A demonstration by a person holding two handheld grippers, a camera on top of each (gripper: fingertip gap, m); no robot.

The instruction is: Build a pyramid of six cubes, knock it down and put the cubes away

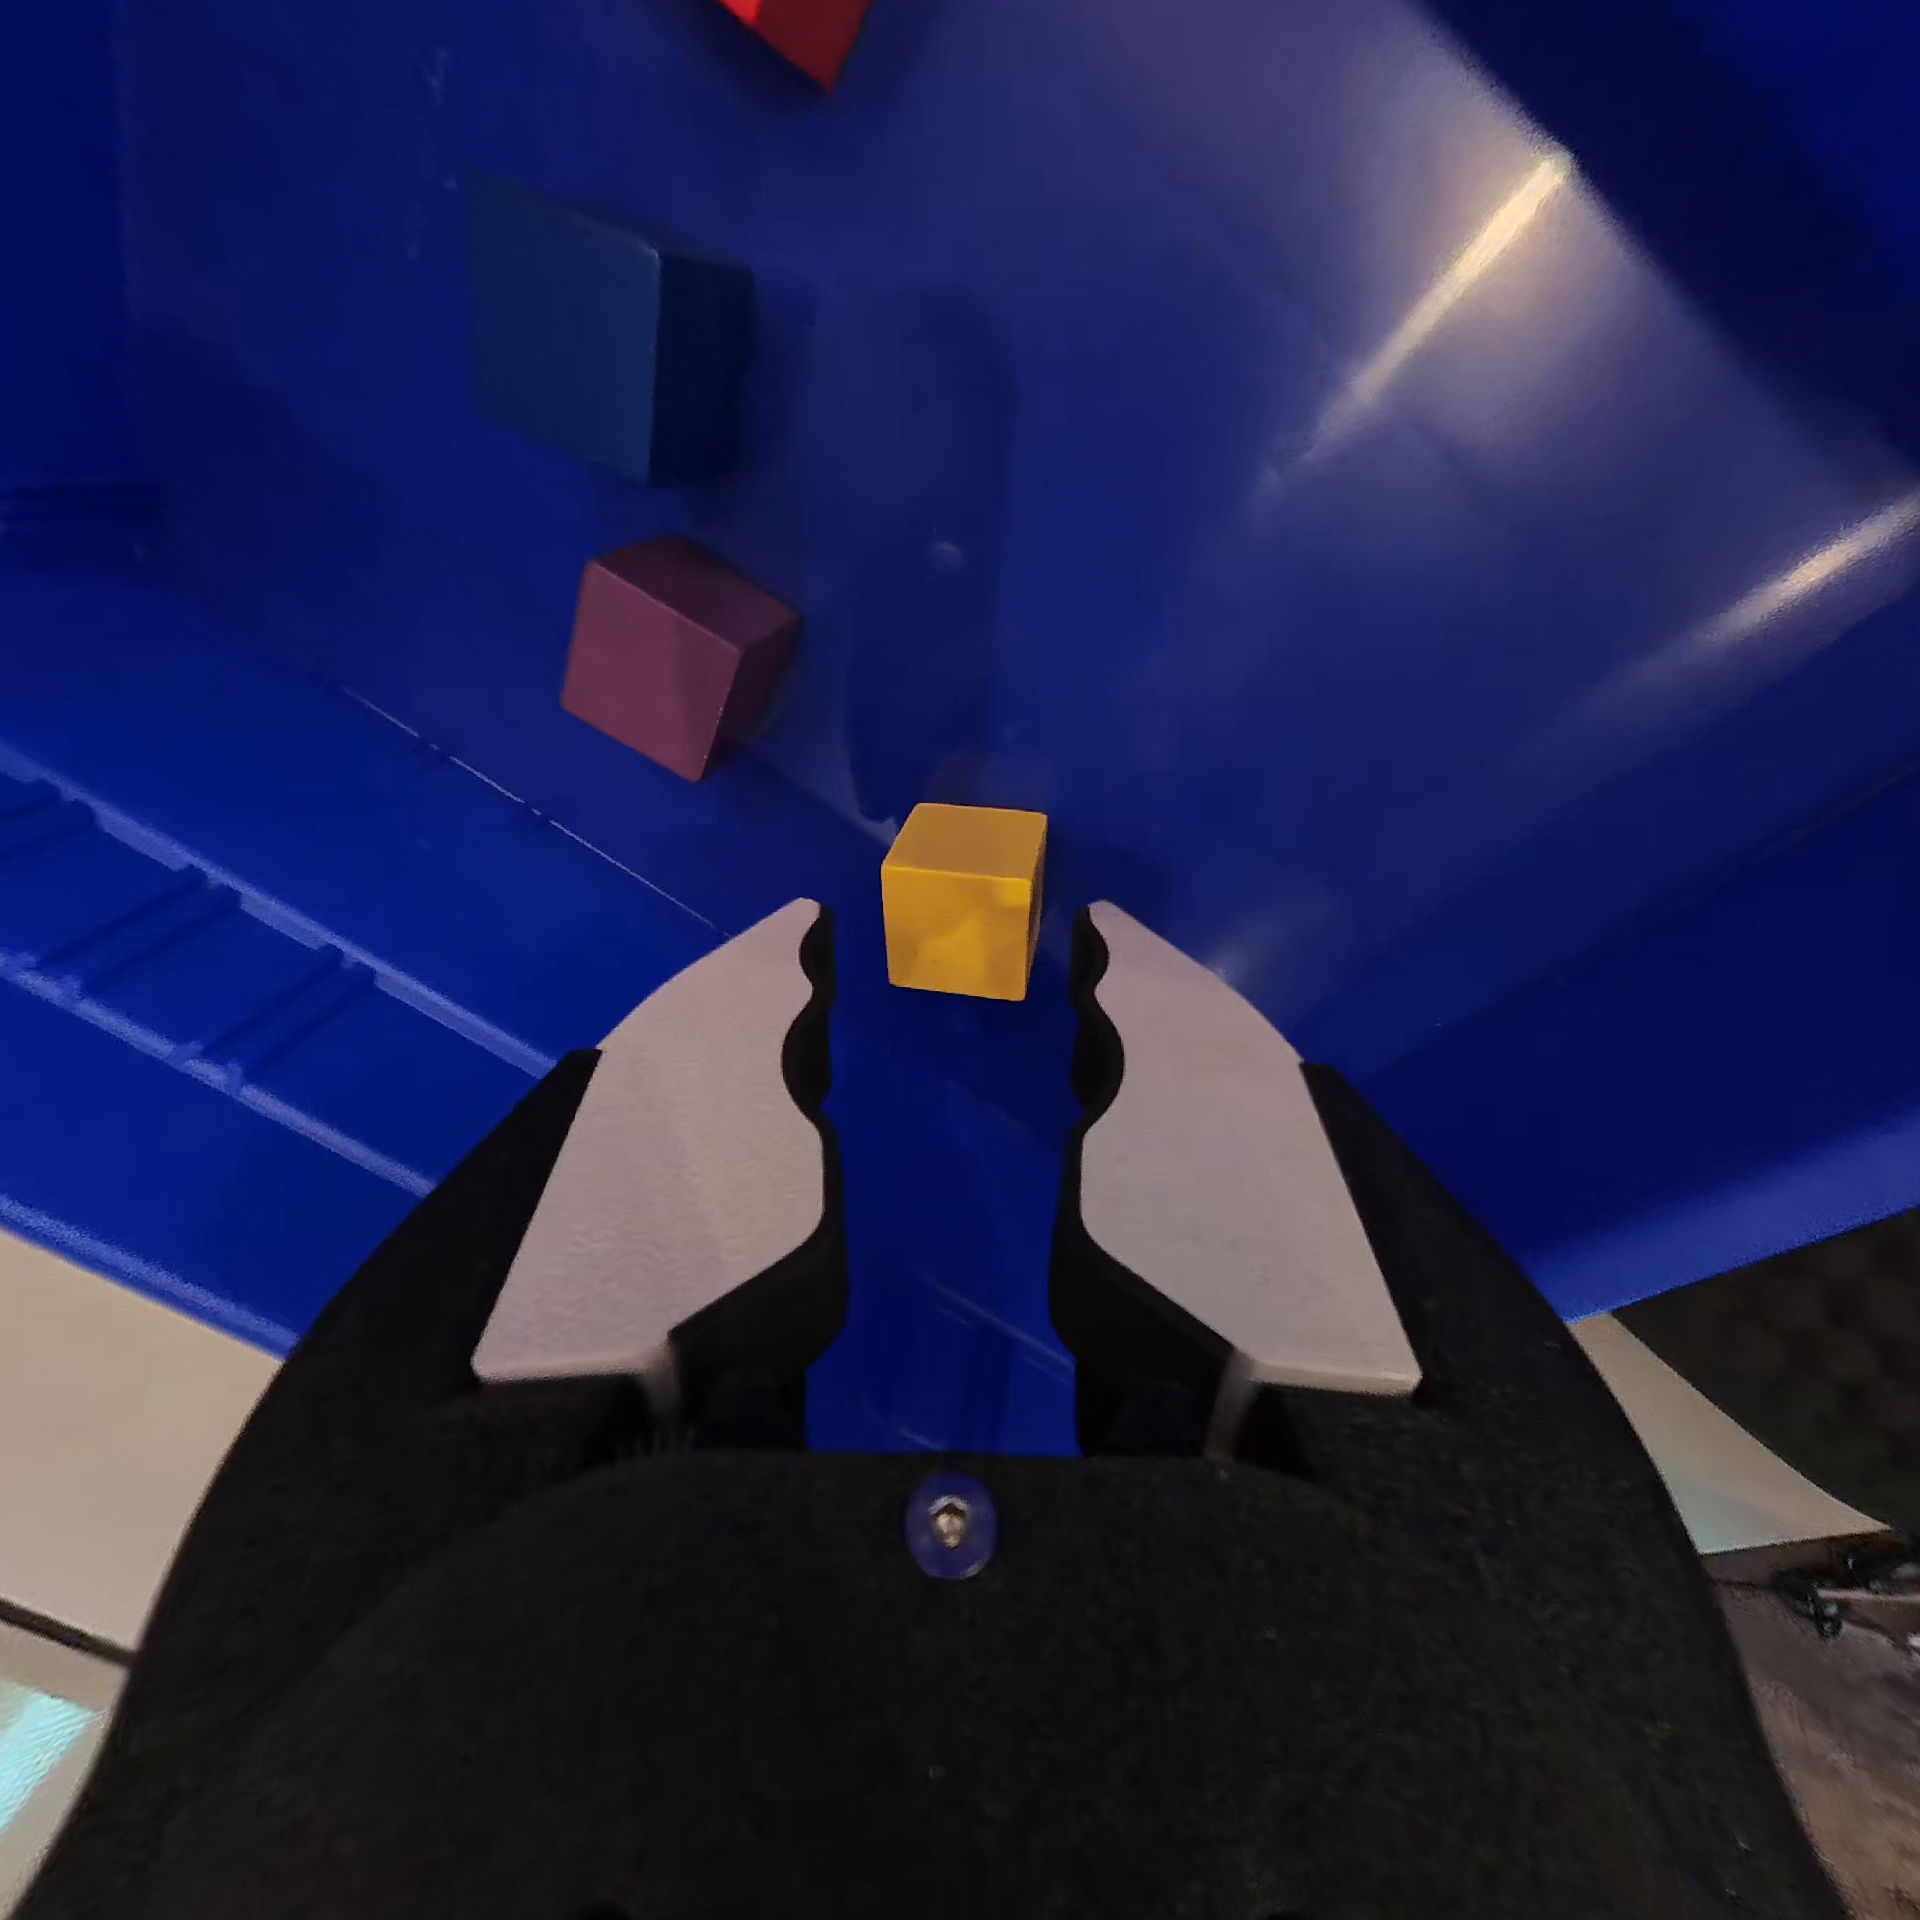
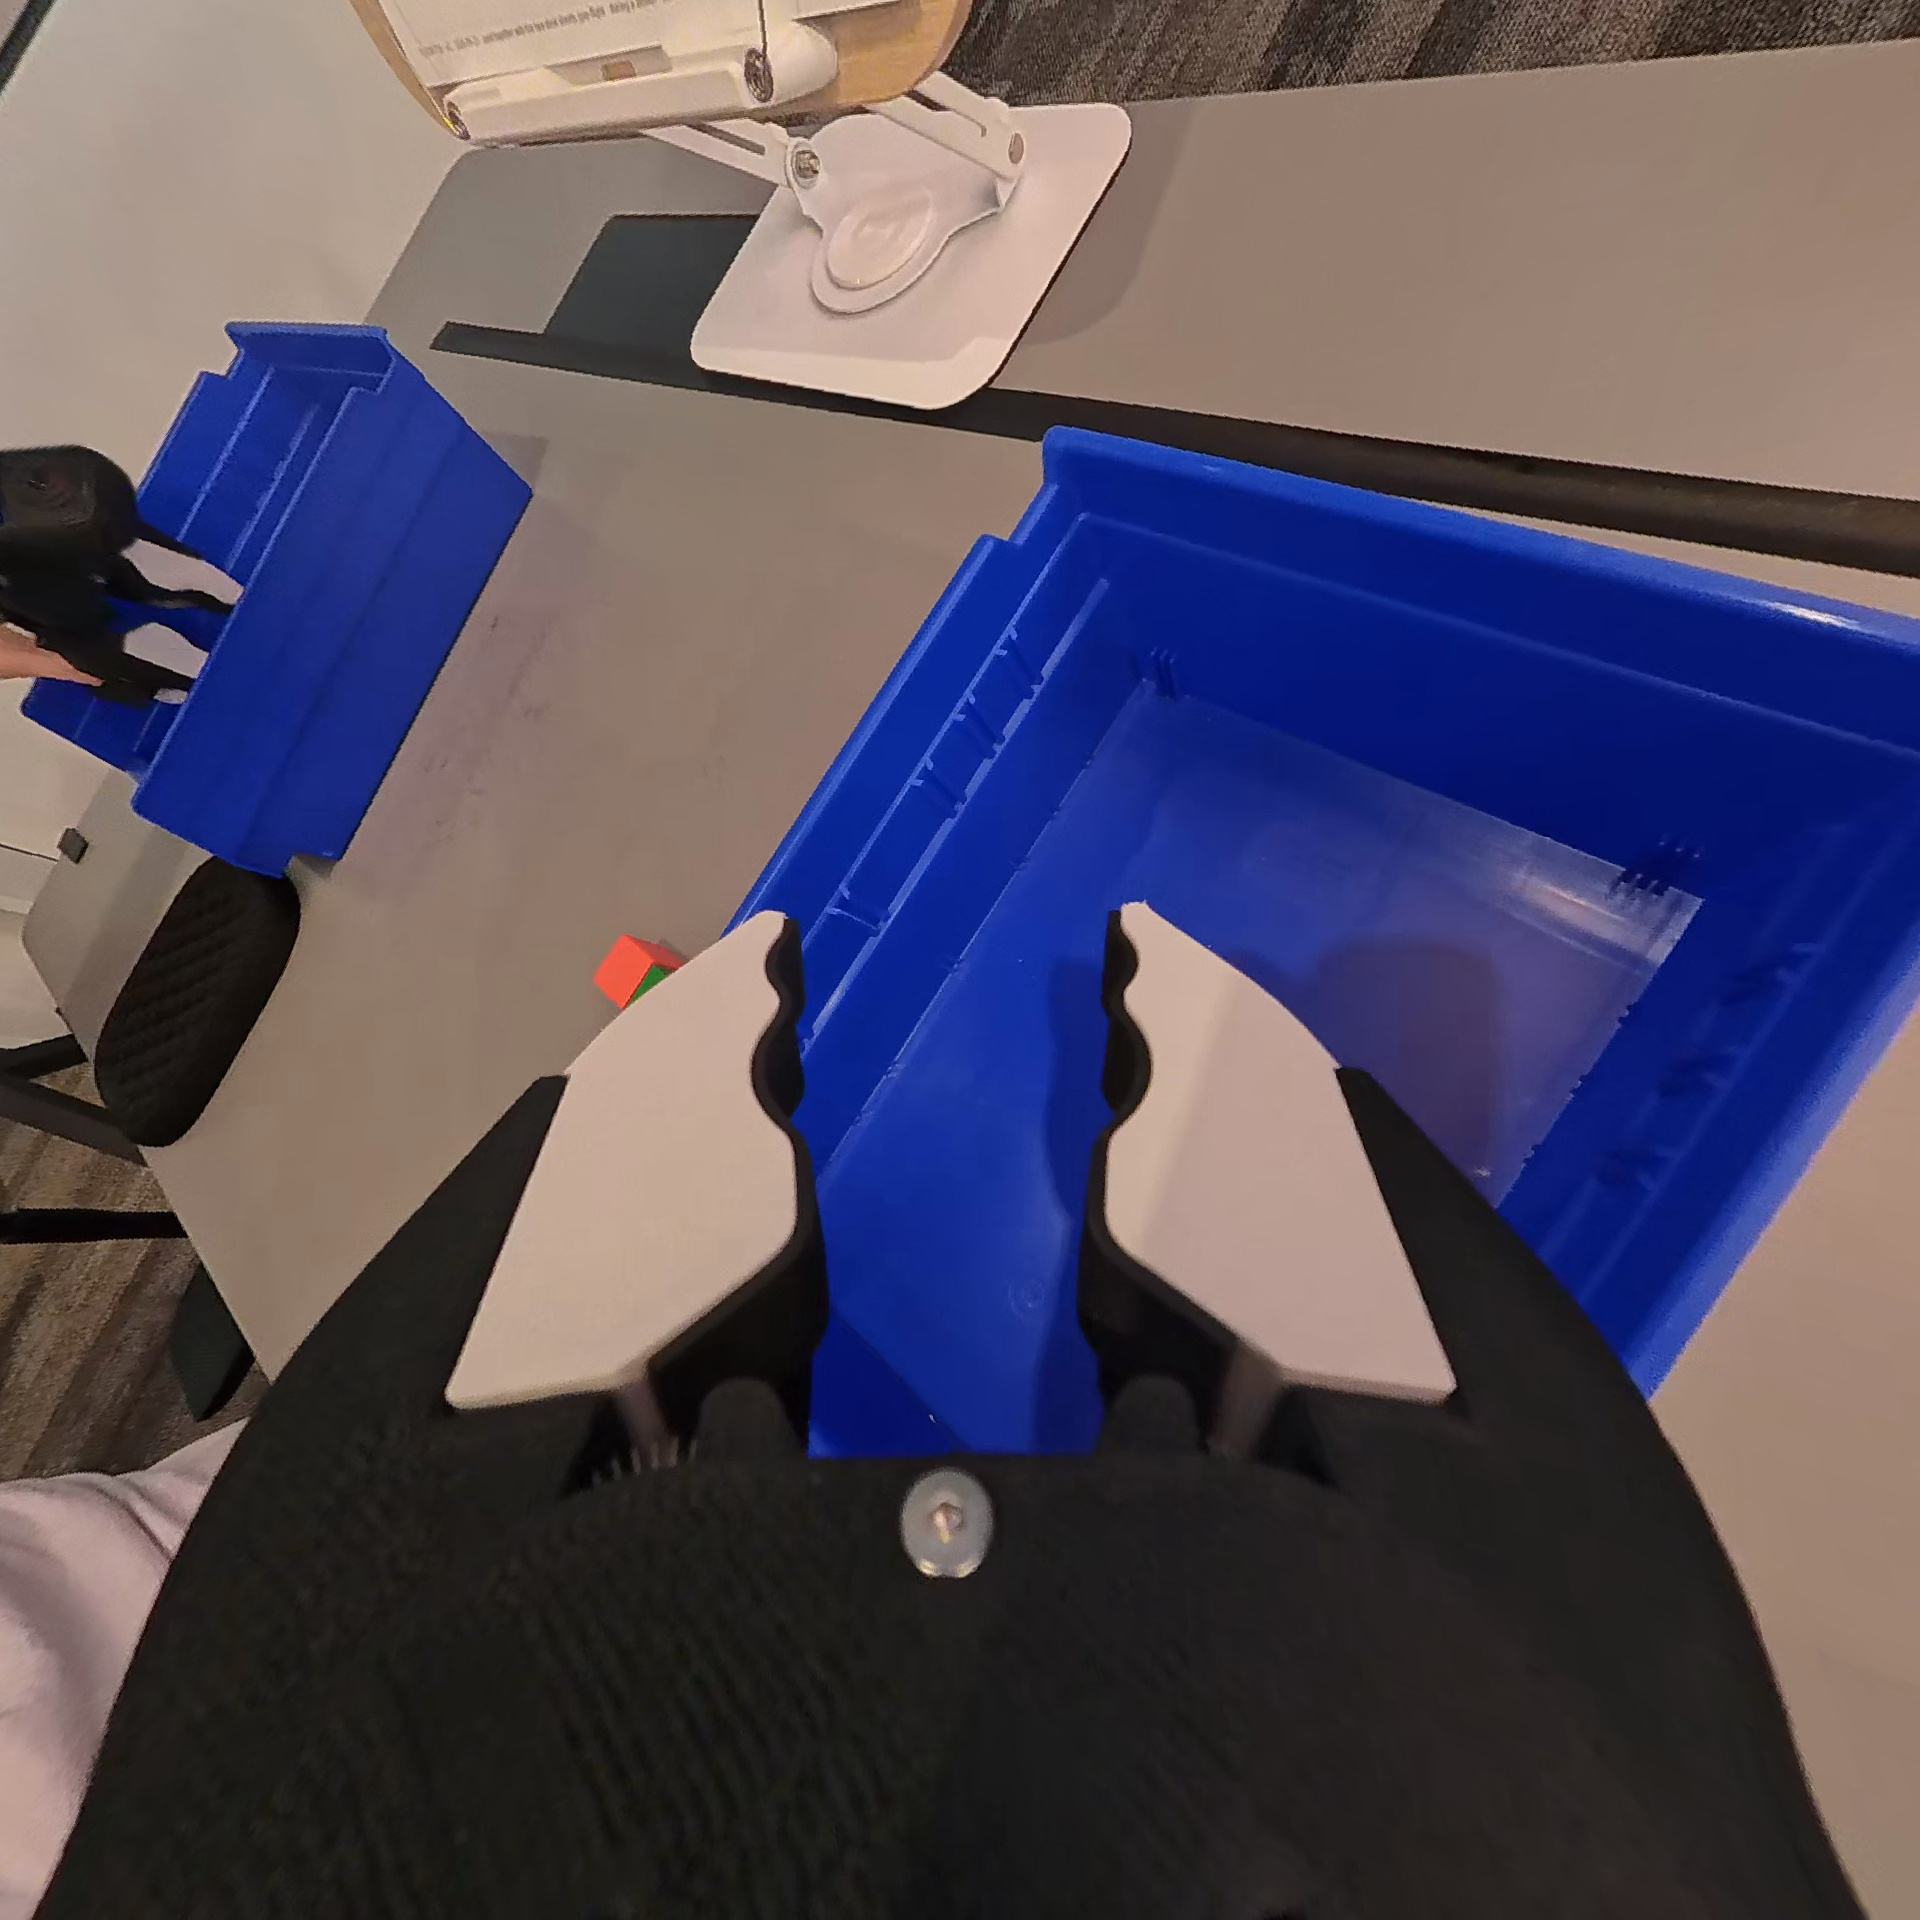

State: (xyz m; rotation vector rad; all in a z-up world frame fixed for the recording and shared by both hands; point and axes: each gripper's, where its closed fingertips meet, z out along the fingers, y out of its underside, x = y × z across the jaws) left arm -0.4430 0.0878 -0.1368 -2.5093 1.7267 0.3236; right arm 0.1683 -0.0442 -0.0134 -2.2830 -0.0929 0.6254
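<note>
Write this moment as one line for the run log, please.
left gripper: open, at yellow cube in left bin | right gripper: open over right bin, no cube seen inside

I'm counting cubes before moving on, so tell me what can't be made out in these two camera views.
- Red cube, left wrist view: cut off by the top edge.
- Red and green cubes on the table, right wrist view: mostly hidden behind the right gripper's finger.
- Far bin, right wrist view: its inside is hidden by its wall and the left gripper.
- Total cube count: cannot tell.
</note>
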